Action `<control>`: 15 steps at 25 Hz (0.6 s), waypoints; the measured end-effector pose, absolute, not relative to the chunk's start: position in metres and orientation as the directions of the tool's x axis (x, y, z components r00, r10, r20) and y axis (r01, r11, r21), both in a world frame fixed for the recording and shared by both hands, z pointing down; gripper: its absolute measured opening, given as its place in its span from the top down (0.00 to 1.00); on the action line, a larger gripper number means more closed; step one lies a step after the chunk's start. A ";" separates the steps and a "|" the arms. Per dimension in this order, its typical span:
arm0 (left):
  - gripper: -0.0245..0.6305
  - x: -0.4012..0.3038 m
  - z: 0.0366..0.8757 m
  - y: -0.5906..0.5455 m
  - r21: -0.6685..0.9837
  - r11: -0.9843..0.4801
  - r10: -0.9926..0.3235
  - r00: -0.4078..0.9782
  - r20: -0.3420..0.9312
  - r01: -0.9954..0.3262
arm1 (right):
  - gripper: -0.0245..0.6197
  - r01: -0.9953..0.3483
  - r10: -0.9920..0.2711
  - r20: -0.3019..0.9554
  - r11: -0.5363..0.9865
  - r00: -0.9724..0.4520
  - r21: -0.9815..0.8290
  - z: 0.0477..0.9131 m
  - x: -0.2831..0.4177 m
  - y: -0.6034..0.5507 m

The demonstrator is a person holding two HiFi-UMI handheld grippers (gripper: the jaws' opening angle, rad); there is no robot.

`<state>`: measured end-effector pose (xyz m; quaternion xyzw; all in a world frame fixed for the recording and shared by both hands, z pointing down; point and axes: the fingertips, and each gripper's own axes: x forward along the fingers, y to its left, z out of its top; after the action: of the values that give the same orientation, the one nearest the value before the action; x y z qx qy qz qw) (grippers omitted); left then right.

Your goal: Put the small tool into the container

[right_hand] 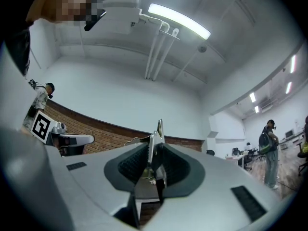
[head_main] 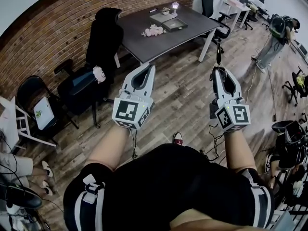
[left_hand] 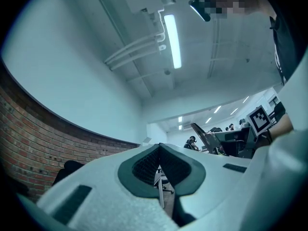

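Black shorts (head_main: 163, 186) on the person's lap sit just behind both grippers. Right gripper (head_main: 218, 69) (right_hand: 155, 153) is clamped on a thin silvery metal small tool (head_main: 219, 52) (right_hand: 158, 131), which stands up past its tips. Left gripper (head_main: 150, 67) (left_hand: 159, 148) is closed with nothing between its jaws. Well ahead of both grippers stands a dark grey counter (head_main: 144, 44). On it, forward and between the two grippers, lies a dark square shallow container (head_main: 174, 24), with pale pink flowers (head_main: 154, 31) just beside it.
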<state>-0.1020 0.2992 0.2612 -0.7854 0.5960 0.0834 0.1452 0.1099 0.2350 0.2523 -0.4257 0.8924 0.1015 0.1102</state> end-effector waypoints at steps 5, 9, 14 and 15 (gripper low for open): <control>0.95 -0.101 0.254 0.302 -0.129 -0.259 -0.906 0.287 -0.311 -0.957 | 0.82 -0.774 -0.732 -0.274 0.629 -0.623 0.079 0.248 0.097 0.231; 0.95 -0.110 0.259 0.299 -0.105 -0.257 -0.917 0.277 -0.288 -0.961 | 0.82 -0.757 -0.716 -0.250 0.639 -0.651 0.140 0.250 0.080 0.227; 0.95 -0.108 0.263 0.290 -0.105 -0.257 -0.920 0.276 -0.279 -0.961 | 0.82 -0.753 -0.717 -0.235 0.642 -0.657 0.147 0.252 0.076 0.219; 0.95 -0.107 0.263 0.286 -0.105 -0.259 -0.919 0.278 -0.278 -0.960 | 0.82 -0.753 -0.717 -0.234 0.641 -0.656 0.148 0.252 0.076 0.216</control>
<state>-0.1071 0.2864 0.2630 -0.7893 0.5953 0.0806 0.1270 0.0757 0.2160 0.2515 -0.4072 0.9025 0.1166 0.0772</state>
